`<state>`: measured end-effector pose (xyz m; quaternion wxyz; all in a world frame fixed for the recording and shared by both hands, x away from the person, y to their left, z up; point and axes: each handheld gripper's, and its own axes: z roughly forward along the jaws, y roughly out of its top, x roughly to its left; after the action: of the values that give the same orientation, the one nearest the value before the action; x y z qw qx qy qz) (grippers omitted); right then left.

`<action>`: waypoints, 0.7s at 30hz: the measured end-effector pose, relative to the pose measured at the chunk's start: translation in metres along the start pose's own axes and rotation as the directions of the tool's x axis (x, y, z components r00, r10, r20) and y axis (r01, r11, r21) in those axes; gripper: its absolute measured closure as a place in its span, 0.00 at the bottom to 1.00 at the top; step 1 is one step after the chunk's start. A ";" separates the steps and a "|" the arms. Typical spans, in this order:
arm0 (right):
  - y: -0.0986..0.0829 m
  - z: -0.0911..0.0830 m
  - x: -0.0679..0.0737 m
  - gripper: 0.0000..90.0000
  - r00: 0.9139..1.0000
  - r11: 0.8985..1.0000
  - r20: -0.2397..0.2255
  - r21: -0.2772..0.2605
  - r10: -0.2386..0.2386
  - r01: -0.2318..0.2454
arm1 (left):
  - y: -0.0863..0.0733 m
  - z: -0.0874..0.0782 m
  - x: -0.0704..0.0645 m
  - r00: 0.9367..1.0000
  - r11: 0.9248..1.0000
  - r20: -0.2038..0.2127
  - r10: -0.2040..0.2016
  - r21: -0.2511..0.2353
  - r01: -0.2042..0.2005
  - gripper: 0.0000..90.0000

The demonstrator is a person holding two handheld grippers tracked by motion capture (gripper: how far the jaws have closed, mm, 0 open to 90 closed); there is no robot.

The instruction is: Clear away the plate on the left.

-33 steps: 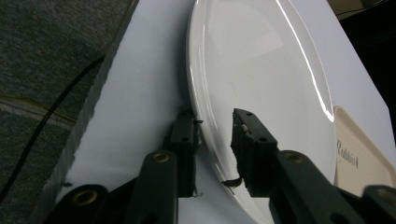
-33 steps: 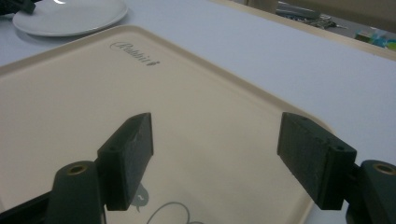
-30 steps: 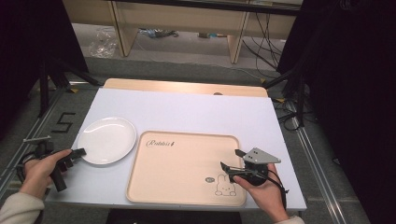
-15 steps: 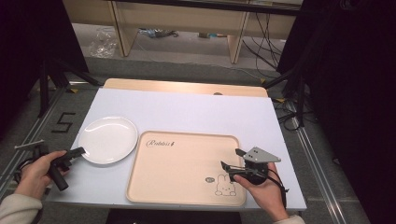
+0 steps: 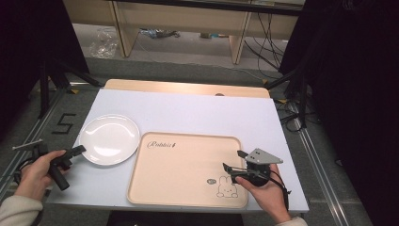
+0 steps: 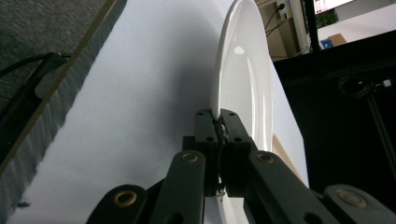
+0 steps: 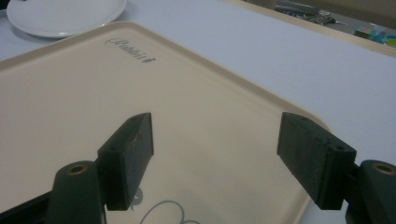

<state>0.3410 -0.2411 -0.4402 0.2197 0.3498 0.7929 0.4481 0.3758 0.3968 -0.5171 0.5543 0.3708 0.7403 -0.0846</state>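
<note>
A round white plate (image 5: 109, 140) lies on the white table at the left; in the left gripper view its rim (image 6: 243, 70) runs edge-on into the jaw tips. My left gripper (image 5: 80, 149) (image 6: 218, 114) is shut on the plate's near-left rim, turned on its side. A beige tray (image 5: 183, 169) (image 7: 70, 102) with "Rabbit" lettering and a rabbit drawing (image 5: 227, 187) sits front centre. Over the tray's right front part my right gripper (image 5: 232, 159) (image 7: 217, 140) stands open, nothing between its fingers.
The white table top (image 5: 197, 113) stretches behind the tray, with a wooden strip (image 5: 188, 88) along its far edge. Metal rails (image 5: 320, 160) run along both sides of the table. Cables (image 5: 270, 33) and shelving legs stand on the floor beyond.
The left hand has shifted slightly to the left at the plate's edge. The plate, the tray and the right gripper have held still.
</note>
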 end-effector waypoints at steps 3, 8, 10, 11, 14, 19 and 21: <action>0.000 0.000 0.000 0.31 1.000 1.000 0.002 0.001 -0.002 0.002 | 0.000 0.000 0.000 1.000 1.000 0.006 0.002 0.000 -0.002 0.97; 0.000 -0.001 -0.001 0.31 1.000 1.000 0.001 -0.002 -0.007 0.007 | 0.001 -0.002 0.000 1.000 1.000 0.022 -0.009 -0.017 0.010 0.96; 0.000 -0.002 0.000 0.31 1.000 1.000 0.000 0.006 0.015 -0.015 | 0.002 -0.004 0.001 0.999 0.999 0.036 -0.021 -0.029 0.023 0.97; 0.000 -0.002 0.000 0.31 1.000 1.000 0.000 0.006 0.015 -0.015 | 0.002 -0.004 0.001 0.999 0.999 0.036 -0.021 -0.029 0.023 0.97; 0.000 -0.002 0.000 0.31 1.000 1.000 -0.002 0.010 0.020 -0.020 | 0.003 -0.007 0.001 0.998 0.998 0.058 -0.040 -0.049 0.043 0.97; 0.000 -0.001 -0.001 0.31 1.000 1.000 0.004 -0.003 0.003 -0.003 | 0.004 -0.009 -0.002 0.999 0.998 0.031 -0.038 -0.057 0.040 0.97; 0.000 -0.002 -0.001 0.31 1.000 1.000 0.005 0.001 0.008 -0.008 | 0.004 -0.010 -0.003 0.999 0.998 0.037 -0.037 -0.057 0.039 0.97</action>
<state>0.3403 -0.2433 -0.4395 0.2196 0.3543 0.7912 0.4475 0.3710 0.4033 -0.5099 0.5764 0.3391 0.7391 -0.0804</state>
